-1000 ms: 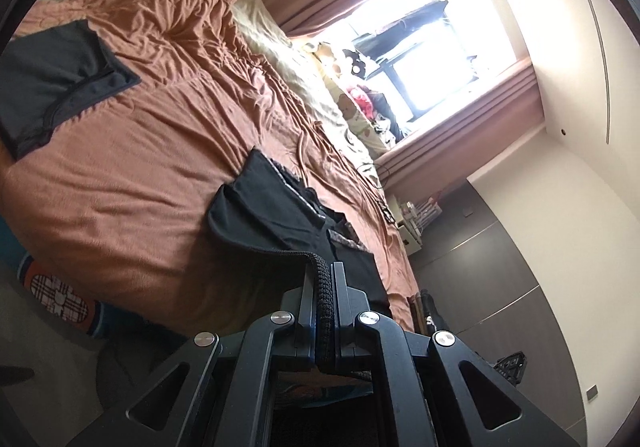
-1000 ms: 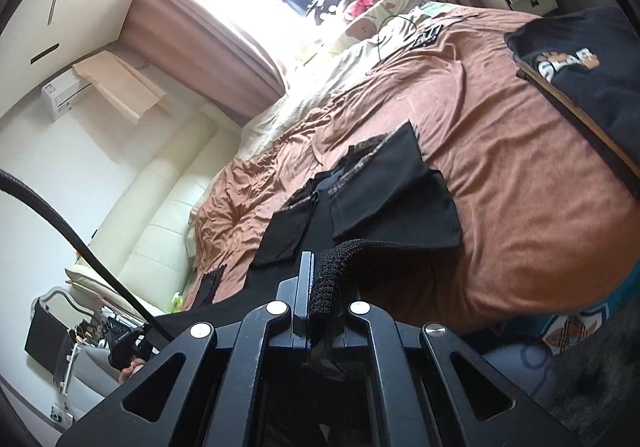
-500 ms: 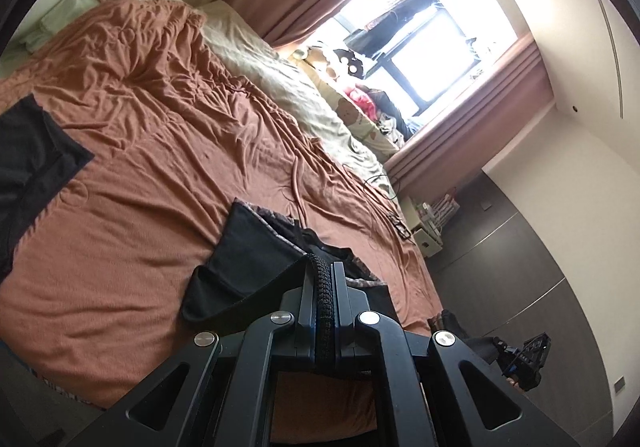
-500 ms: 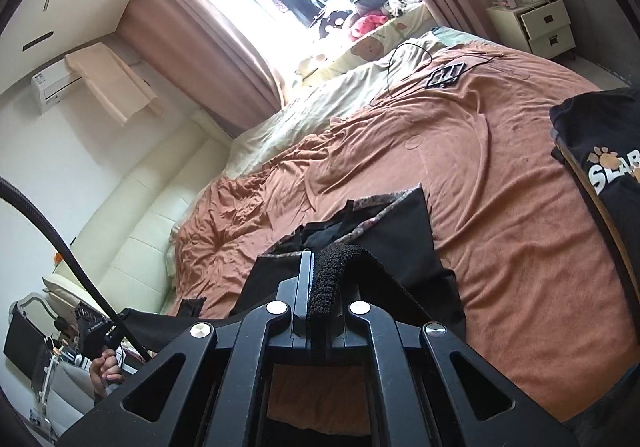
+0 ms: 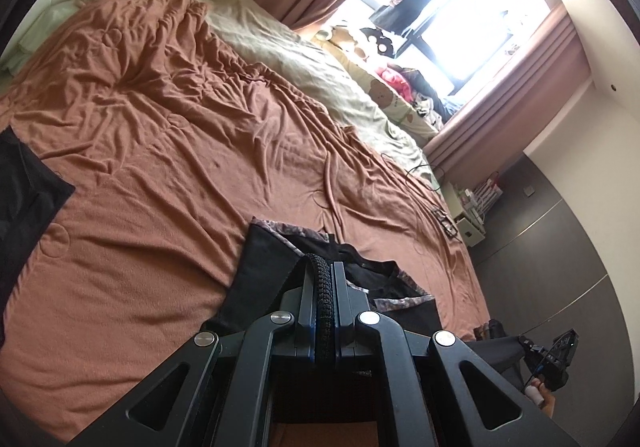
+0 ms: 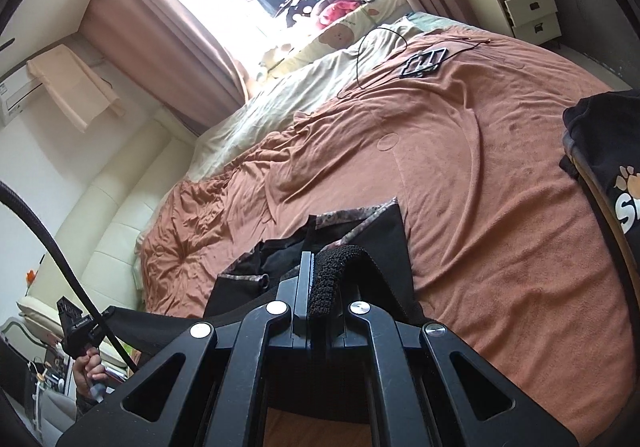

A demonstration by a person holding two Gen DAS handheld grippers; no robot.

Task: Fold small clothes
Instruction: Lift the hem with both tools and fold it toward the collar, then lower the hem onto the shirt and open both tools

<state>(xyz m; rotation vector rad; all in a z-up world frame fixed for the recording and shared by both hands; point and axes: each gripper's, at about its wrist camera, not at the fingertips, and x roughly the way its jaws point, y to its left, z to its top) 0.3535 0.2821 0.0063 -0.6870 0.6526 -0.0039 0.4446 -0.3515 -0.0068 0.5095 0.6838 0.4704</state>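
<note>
A small black garment (image 5: 264, 271) with patterned trim lies at the near edge of a bed with a rust-brown cover (image 5: 168, 151). My left gripper (image 5: 325, 267) is shut on the garment's ribbed black hem. In the right wrist view the same black garment (image 6: 384, 247) drapes forward over the bed cover (image 6: 460, 167), and my right gripper (image 6: 320, 263) is shut on another part of the ribbed hem. The cloth between the two grippers hangs stretched off the bed's edge. The other gripper and the hand holding it show at each view's lower edge.
A dark folded garment (image 5: 20, 199) lies at the left on the bed. A black shirt with a paw print (image 6: 608, 151) lies at the right. A phone holder and cable (image 6: 424, 63) rest near the pillows (image 6: 344, 35). A white nightstand (image 6: 524, 11) stands beside the bed.
Both grippers have carried the hem forward and lower toward the bed, so the garment's lower half now lies folded up over its upper half. The neighbouring clothes slid toward the view edges.
</note>
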